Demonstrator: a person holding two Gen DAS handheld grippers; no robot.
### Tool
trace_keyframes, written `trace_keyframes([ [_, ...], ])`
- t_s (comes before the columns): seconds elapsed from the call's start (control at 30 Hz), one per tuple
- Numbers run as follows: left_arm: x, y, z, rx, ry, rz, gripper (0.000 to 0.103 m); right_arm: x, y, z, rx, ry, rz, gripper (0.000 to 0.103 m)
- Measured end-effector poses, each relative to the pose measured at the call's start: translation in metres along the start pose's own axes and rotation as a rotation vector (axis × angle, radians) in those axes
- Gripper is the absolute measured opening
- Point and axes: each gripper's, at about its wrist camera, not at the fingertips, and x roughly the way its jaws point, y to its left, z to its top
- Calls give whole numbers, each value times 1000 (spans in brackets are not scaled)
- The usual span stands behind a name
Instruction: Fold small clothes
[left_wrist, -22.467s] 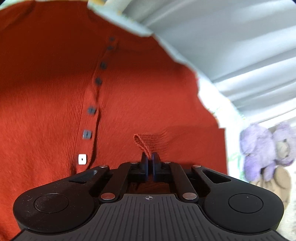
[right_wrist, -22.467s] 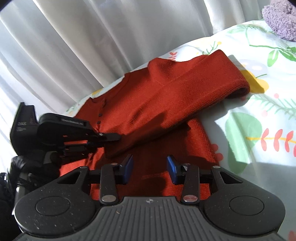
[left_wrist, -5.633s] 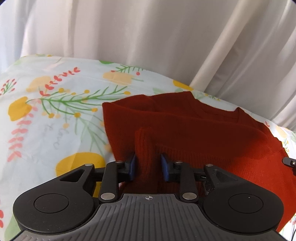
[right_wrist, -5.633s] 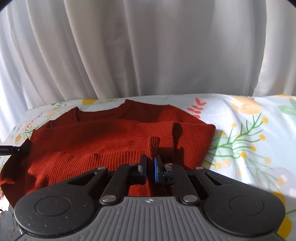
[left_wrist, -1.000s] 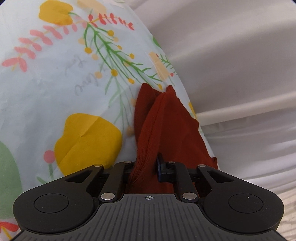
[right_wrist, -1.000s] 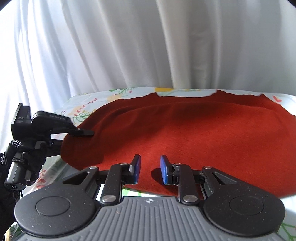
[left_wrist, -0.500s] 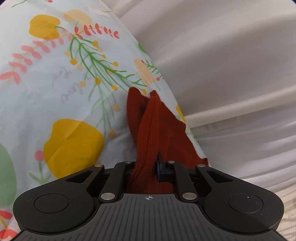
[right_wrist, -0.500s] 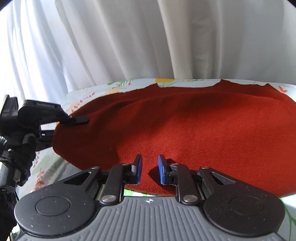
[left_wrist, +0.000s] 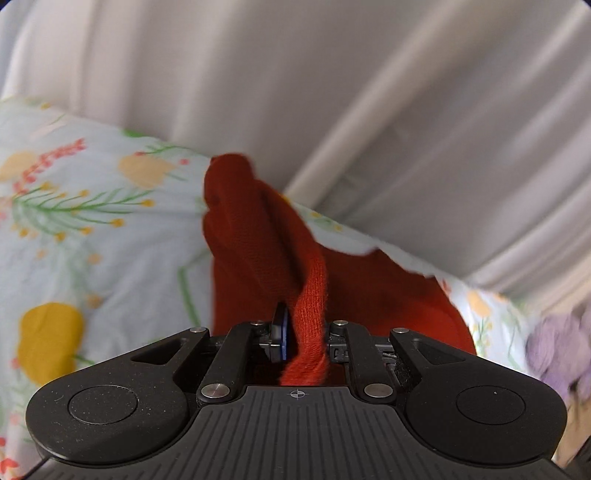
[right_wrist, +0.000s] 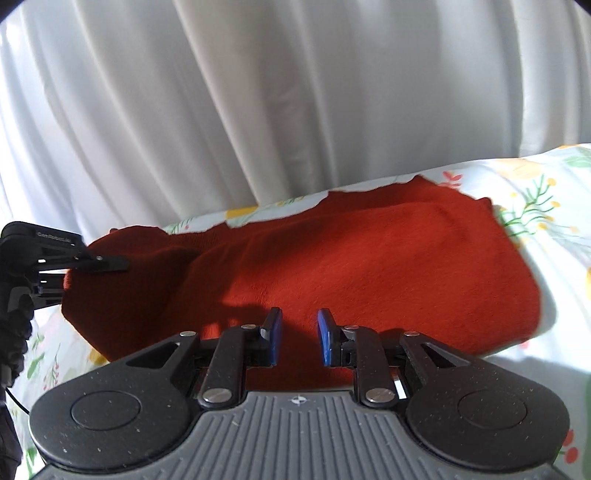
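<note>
Two grippers worked over a rust-red knitted sweater (right_wrist: 369, 258) that lay spread across a white bedsheet printed with yellow flowers and green sprigs (right_wrist: 554, 229), close in front of a pale pleated curtain (right_wrist: 295, 92).

At the garment's left end, the left gripper (left_wrist: 304, 338) was clamped on a bunched ridge of the red knit, which rose between its jaws and stood up in a fold ahead of them; one blue pad (left_wrist: 282, 332) showed against the wool, the other was hidden behind it. From the right wrist view that same gripper (right_wrist: 107, 263) appeared at the left edge, its black finger reaching into the lifted fabric, with a black-gloved hand (right_wrist: 14, 332) behind it.

Nearer the middle, the right gripper (right_wrist: 297, 338) hovered over the sweater's near edge, its blue-padded jaws parted with a gap between them and no cloth pinched there.

A blurred lilac plush toy (left_wrist: 554, 354) sat at the far right on the sheet.
</note>
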Motion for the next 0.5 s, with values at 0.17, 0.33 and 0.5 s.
trace_keyframes([
  [0.17,44,-46,-30,142,75,49,14,-9,-10,3,27,-14,-7,20],
  [0.33,43,-42,-50,104,81,-59,40,-10,-18,3,53,9,-15,20],
  [0.5,9,-15,-58,-58,137,-240,46,-8,-18,7,58,13,1,20],
])
